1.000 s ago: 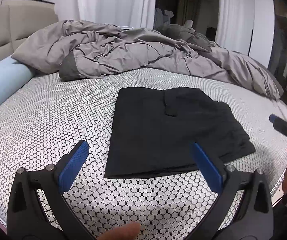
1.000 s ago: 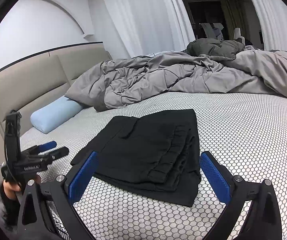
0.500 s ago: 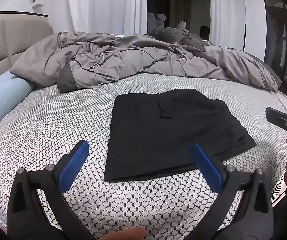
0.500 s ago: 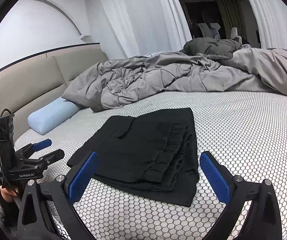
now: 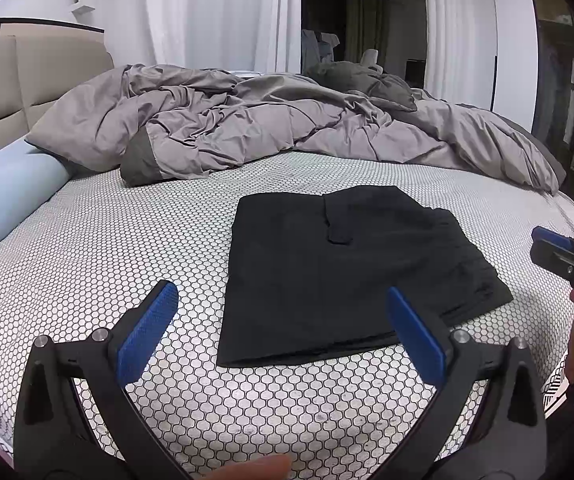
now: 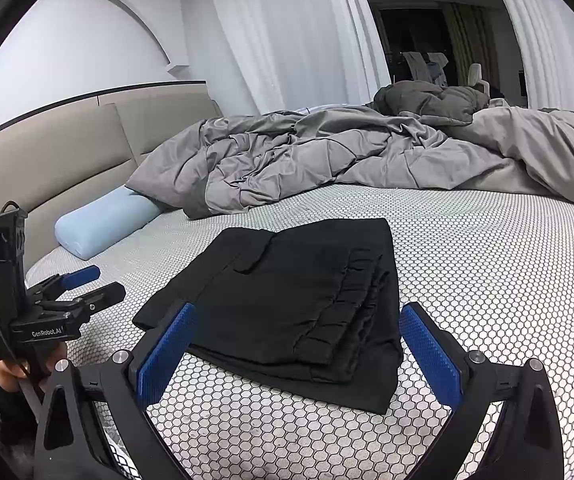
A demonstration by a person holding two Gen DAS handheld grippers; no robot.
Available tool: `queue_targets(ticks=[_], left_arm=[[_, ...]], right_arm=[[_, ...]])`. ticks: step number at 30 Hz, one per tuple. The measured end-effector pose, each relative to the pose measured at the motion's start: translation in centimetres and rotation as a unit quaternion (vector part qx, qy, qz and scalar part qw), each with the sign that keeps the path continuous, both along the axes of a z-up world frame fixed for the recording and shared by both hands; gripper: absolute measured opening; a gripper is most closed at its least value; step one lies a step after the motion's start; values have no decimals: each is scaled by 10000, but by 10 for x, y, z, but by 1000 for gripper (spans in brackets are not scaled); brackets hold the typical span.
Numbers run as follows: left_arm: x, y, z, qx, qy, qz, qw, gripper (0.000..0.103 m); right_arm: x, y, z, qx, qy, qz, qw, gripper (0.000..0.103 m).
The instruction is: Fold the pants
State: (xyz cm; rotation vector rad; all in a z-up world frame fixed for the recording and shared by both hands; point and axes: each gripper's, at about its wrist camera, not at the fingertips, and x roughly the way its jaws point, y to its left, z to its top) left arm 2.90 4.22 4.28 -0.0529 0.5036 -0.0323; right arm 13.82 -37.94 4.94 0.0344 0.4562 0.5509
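Both grippers pulled back | left gripper [image 5: 283, 320] open-jawed | pants [image 5: 343, 272] folded on bed [image 5: 87, 248]

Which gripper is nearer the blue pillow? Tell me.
Left. The left gripper hovers on the side of the pants facing the pillow; the right gripper is across them.

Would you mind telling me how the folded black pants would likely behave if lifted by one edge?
The black pants are probably floppy: soft stacked layers would likely sag and unfold. They look light, and should drag rather than slide on the textured mattress.

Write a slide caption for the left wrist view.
Folded black pants lie on the bed beyond the open left gripper.
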Motion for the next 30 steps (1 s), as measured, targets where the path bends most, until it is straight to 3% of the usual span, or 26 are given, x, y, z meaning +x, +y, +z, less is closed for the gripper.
queue_targets(ticks=[30], left_arm=[[3,8,-1,-38,-11,57,10000,103]], right_arm=[[5,2,-7,-174,16,50,9998,103]])
